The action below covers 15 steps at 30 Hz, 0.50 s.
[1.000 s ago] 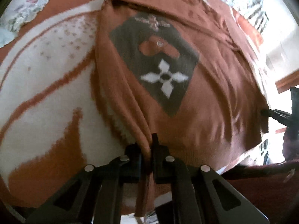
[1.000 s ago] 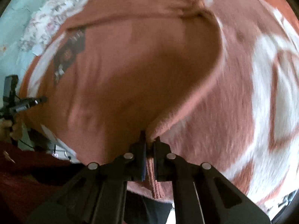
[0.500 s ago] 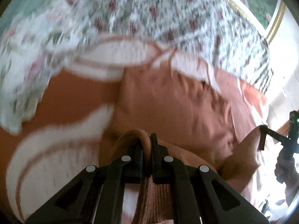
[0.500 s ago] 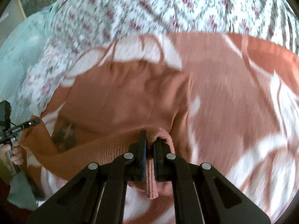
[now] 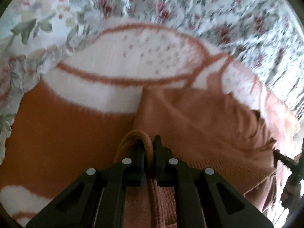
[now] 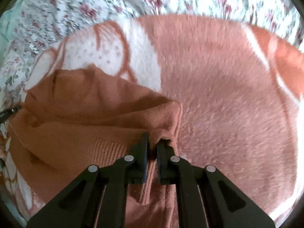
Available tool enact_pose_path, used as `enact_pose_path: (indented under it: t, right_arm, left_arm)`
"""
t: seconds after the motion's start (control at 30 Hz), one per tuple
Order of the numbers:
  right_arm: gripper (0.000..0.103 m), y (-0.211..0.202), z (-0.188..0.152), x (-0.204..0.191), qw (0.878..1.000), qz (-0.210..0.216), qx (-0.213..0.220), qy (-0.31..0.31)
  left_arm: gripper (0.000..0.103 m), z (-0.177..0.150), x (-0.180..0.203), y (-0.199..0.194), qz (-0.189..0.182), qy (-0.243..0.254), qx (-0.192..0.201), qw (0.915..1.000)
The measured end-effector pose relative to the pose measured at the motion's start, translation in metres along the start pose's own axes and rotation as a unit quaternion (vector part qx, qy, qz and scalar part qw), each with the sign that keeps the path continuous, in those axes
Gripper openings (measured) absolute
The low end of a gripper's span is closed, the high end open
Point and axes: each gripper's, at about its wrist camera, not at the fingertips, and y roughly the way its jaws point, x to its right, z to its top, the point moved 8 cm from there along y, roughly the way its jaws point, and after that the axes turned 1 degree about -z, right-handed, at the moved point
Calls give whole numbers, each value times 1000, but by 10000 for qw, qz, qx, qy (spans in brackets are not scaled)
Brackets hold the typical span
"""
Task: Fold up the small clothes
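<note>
A small rust-brown knitted sweater [image 5: 205, 133] lies on a fuzzy orange-and-white blanket [image 5: 62, 133]. My left gripper [image 5: 149, 148] is shut on the sweater's ribbed hem, which loops over the left finger. In the right wrist view the sweater [image 6: 91, 110] is doubled over, its ribbed hem carried forward over the body. My right gripper [image 6: 152, 142] is shut on the other hem corner. The right gripper's tip [image 5: 283, 157] shows at the left wrist view's right edge. The sweater's dark patterned front is hidden under the fold.
The blanket [image 6: 228, 104] lies over a floral bedsheet [image 5: 218, 9] that fills the far side of both views [image 6: 95, 3]. A pale teal cloth [image 6: 7, 19] shows at the far left of the right wrist view.
Both grippers have carried the sweater's hem forward over its body. The dark patterned front, visible a second ago, is now covered by the fold. Both stay shut.
</note>
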Motion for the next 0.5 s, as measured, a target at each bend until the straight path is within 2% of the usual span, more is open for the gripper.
enact_pose_path:
  t: [0.13, 0.2, 0.27, 0.33, 0.4, 0.5]
  right_arm:
    - [13, -13, 0, 13, 9980, 410, -105, 475]
    - [19, -31, -3, 18, 9967, 484, -16, 648]
    - [31, -48, -7, 18, 9976, 343, 133, 589]
    - [31, -63, -14, 7, 9981, 365, 271, 417]
    - [31, -71, -25, -21, 9971, 693, 293, 66]
    - [31, -51, -64, -87, 9857, 1353, -366, -933]
  left_arm:
    - [20, -17, 11, -23, -50, 339, -39, 9994]
    - [29, -38, 26, -43, -195, 593, -102, 9980]
    - [30, -60, 44, -55, -279, 844, -205, 9958]
    - [31, -90, 71, -56, -628, 1041, -448, 9916]
    - [31, -112, 94, -47, -799, 1277, -678, 9863]
    - [31, -127, 120, -20, -565, 1818, -860, 9779]
